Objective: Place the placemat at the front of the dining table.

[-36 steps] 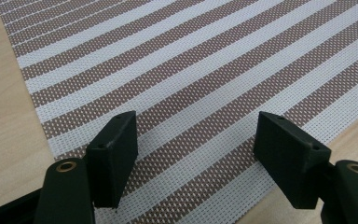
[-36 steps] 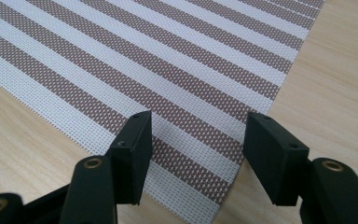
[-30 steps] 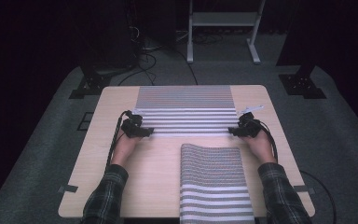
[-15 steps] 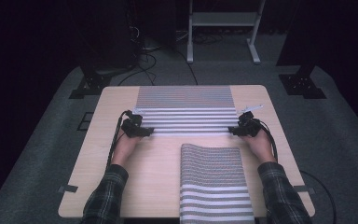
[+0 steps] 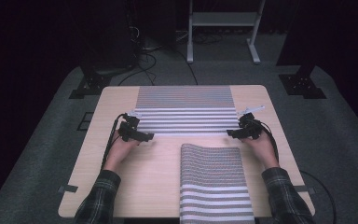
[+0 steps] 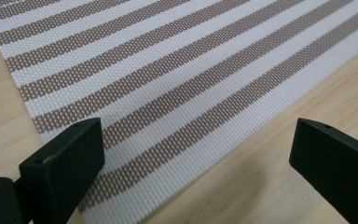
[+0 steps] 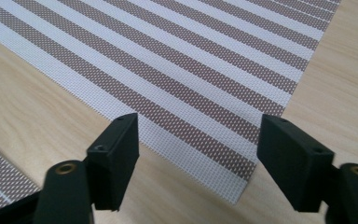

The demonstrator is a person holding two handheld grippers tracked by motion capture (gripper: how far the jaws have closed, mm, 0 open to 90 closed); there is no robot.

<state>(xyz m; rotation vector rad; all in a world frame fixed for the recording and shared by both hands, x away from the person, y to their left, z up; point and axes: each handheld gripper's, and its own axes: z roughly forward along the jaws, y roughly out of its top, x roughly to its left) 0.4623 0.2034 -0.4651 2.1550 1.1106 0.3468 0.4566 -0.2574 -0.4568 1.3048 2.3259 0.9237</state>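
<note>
Dim floor surrounds the wooden table (image 5: 121, 186), where the left gripper (image 5: 142, 136) and right gripper (image 5: 231, 134) have just been opening, jaws apart with nothing between them, at the near corners of the flat striped mat (image 5: 186, 112). This looks like the release after laying it out. Next likely calls for reaching to the second mat (image 5: 214, 182) at six o'clock.

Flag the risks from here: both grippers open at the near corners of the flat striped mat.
1. Both the left gripper and the right gripper have just been opening, with nothing between their jaws, so the striped mat lies free and a brush could skew it.
2. The folded mat overhangs the table edge and might slide off.
</note>
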